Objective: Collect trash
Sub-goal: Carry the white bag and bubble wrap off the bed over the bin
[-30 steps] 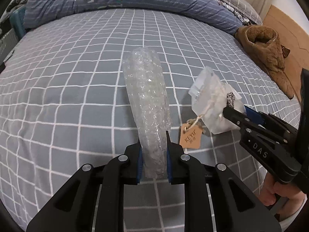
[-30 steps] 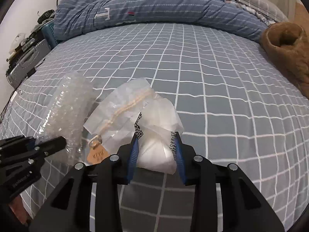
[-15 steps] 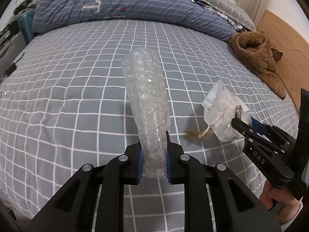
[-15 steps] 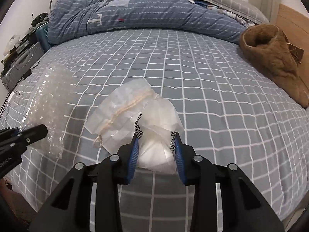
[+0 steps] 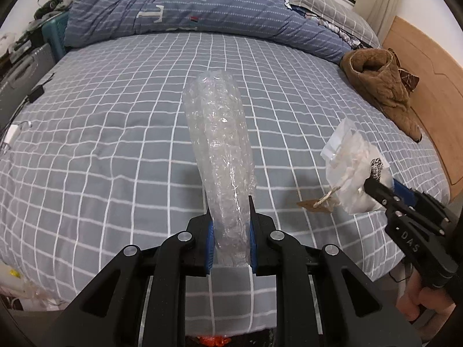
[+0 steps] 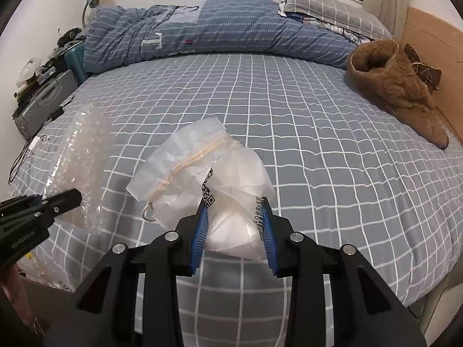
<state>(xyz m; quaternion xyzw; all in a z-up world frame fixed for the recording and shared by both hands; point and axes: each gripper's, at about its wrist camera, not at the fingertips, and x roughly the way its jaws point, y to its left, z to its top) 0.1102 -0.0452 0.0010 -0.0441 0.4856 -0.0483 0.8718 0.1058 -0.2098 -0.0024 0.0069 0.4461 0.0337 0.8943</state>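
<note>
My left gripper (image 5: 230,219) is shut on a long roll of clear bubble wrap (image 5: 220,150), which sticks up and forward over the grey checked bed (image 5: 115,121). In the right wrist view the same bubble wrap (image 6: 84,162) shows at the left with the left gripper's fingers (image 6: 62,201) on it. My right gripper (image 6: 234,217) is shut on a crumpled white plastic bag (image 6: 202,185) with a cord and a barcode label. From the left wrist view that bag (image 5: 351,173) hangs at the right, with a brown paper tag (image 5: 314,204) dangling on a string below it.
A blue striped duvet (image 6: 225,29) is bunched along the far side of the bed. A brown fleece garment (image 6: 396,89) lies at the right by the wooden headboard (image 5: 428,86). A grey case and clutter (image 6: 40,101) stand at the left. A hand (image 5: 419,306) holds the right gripper.
Both grippers have risen and drawn back from the bed with their loads; more of the bed and room shows. The brown tag has lifted off the sheet and now dangles.
</note>
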